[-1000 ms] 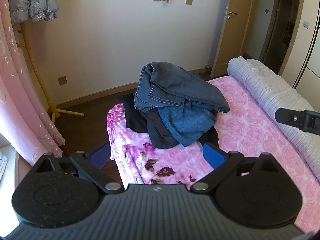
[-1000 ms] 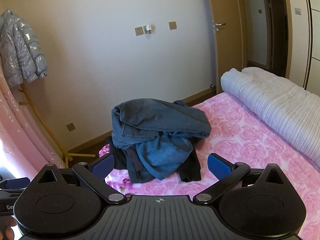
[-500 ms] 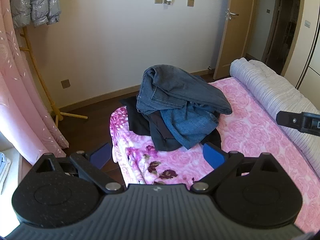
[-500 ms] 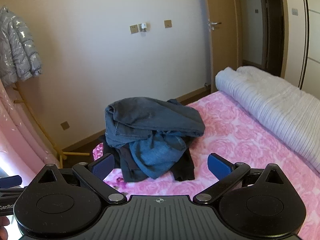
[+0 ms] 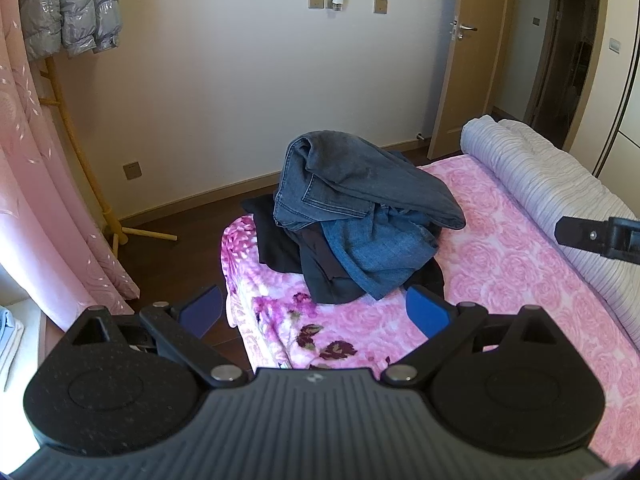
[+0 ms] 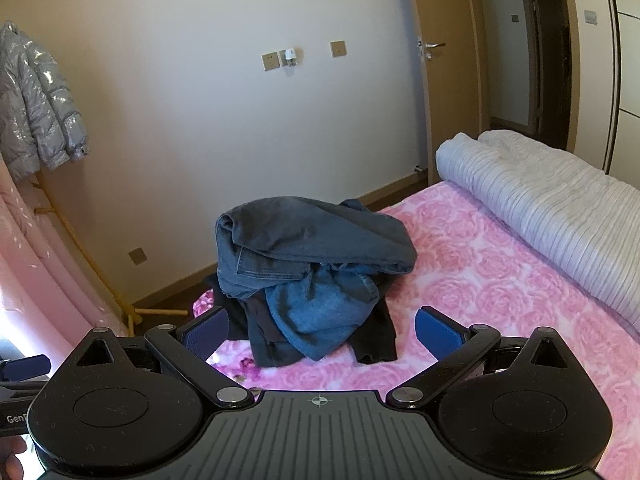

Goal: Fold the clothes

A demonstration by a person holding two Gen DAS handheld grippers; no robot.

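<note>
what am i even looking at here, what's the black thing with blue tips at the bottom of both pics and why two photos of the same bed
The black thing is a hand-held grabbing tool; a person carries one in each hand. Each tool has its own camera looking forward along its two blue-tipped fingers, so there are two photos: one from the left tongs, one from the right tongs.

Both sets of tongs are open and hold nothing. Ahead, on the pink rose-patterned bed, lies an unfolded pile of clothes: grey-blue jeans on top, a lighter blue denim piece under them, dark garments beneath. A rolled white quilt lies along the bed's right side. The folding hasn't begun.
</note>
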